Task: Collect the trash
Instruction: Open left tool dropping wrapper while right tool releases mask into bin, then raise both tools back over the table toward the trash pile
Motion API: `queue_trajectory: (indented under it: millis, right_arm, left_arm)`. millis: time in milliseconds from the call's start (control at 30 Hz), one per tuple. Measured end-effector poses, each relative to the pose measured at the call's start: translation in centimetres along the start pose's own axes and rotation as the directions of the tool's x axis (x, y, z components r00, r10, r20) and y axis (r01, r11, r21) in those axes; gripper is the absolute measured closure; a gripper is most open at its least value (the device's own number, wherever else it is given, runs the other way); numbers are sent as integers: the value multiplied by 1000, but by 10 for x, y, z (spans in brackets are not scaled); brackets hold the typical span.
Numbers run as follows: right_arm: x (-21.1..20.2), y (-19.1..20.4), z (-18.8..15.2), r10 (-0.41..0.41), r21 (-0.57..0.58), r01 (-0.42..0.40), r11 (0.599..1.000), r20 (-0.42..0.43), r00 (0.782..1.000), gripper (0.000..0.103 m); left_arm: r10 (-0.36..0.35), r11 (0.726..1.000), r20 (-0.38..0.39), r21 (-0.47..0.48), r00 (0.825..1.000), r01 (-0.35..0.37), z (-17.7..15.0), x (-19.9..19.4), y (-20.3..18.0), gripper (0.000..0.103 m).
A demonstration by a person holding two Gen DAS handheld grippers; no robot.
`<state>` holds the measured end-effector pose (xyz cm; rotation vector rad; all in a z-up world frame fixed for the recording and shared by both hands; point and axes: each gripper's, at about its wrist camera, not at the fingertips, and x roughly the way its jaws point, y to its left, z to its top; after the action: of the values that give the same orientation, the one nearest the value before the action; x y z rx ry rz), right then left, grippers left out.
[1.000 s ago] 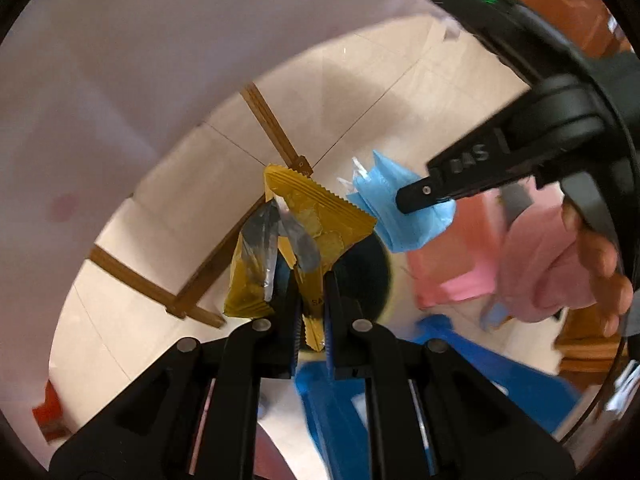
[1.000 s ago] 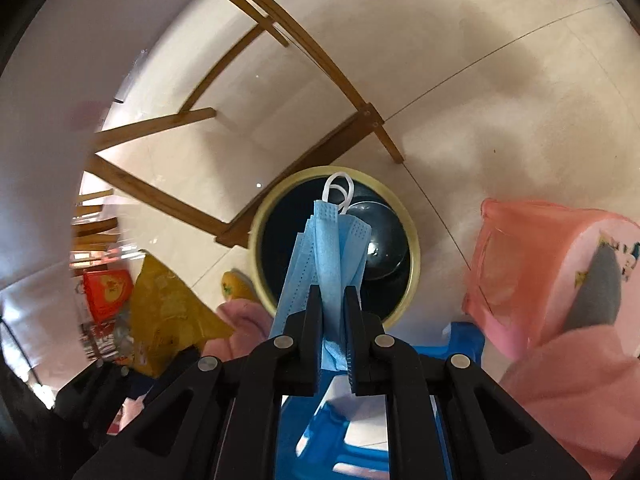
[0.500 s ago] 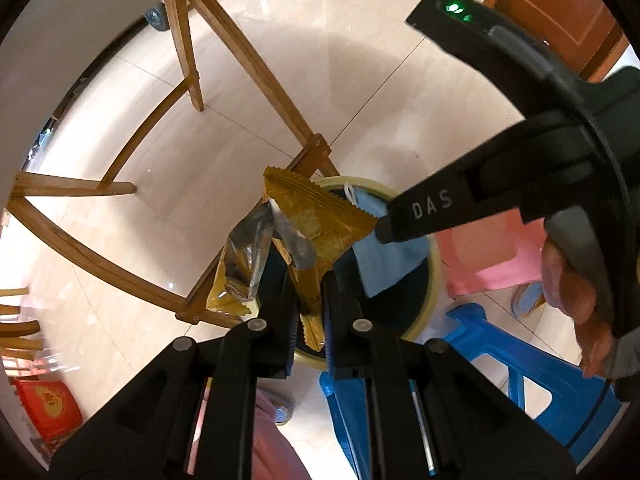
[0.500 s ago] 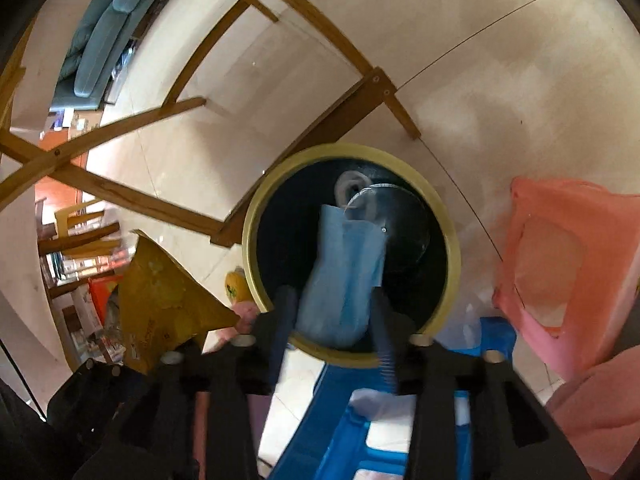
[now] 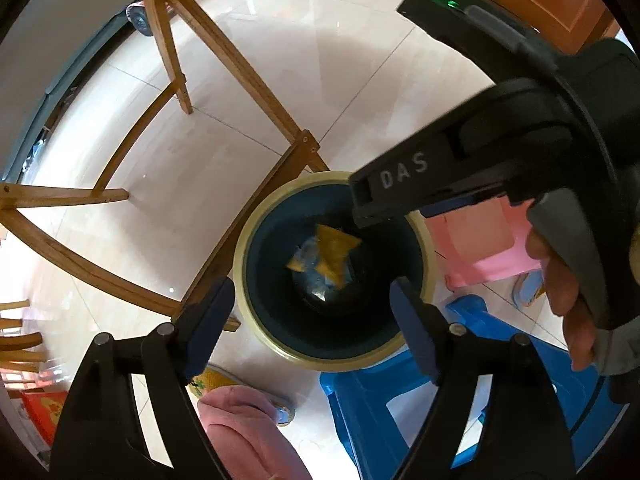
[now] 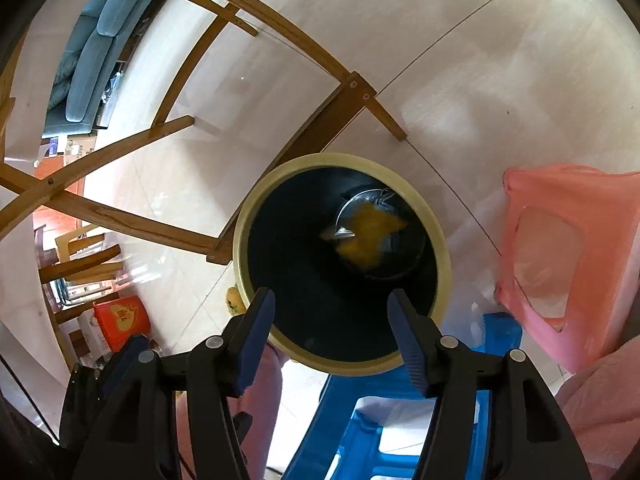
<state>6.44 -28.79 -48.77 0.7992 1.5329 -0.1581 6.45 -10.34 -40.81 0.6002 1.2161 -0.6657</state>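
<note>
While both tools hang over the bin (image 5: 280, 344), nothing is in either of them; the left gripper (image 5: 310, 306) has its blue pads spread wide at the bottom of its frame, and the right gripper (image 6: 330, 322) stands just as wide, empty. Down in the middle of the dark bin lies the yellow snack wrapper (image 5: 330, 254), with something pale blue under it, too blurred to name; in the right view the wrapper (image 6: 368, 236) is a yellow smear right of centre. Such a wrapper looks featherlight, crinkly and slick; I'd pinch any like it by a flat crimped edge, firmly. A blue stool (image 5: 400, 408) and pink stool (image 6: 568, 248) stand just beside the bin.
</note>
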Motion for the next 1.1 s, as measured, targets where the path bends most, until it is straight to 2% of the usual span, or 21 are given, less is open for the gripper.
queue_trajectory:
  millis: [233,467,600,733,833,900,933,1100]
  right_arm:
    - [-3,-2,2,-51,-43,51,998,21,998,43]
    - [-22,-10,-4,-172,-113,177,978,46,984,43]
    - [-47,-12,-16,-289,-159,288,944,16,957,43]
    - [-82,-11,-38,-365,-191,356,915,-12,931,43]
    - [-121,0,-59,-364,-228,357,906,14,931,43]
    - [-152,13,-73,-323,-249,329,911,64,944,43]
    - [-163,20,-78,-334,-254,342,905,76,940,43]
    - [-234,68,-109,-212,-329,268,905,199,957,43]
  left_arm:
    - [-1,1000,-6,20,1000,1,-1,-6,-9,25]
    - [-35,998,5,58,999,35,-6,-33,-24,25]
    - [-55,995,24,81,998,53,-16,-61,-32,25]
    - [-66,994,69,90,995,60,-26,-105,-40,25]
    - [-57,994,135,102,989,44,-32,-146,-45,25]
    - [-39,995,188,98,981,20,-35,-177,-44,25]
    - [-28,996,209,87,978,10,-37,-190,-42,25]
    - [28,1000,286,-12,958,-25,-41,-253,-22,25]
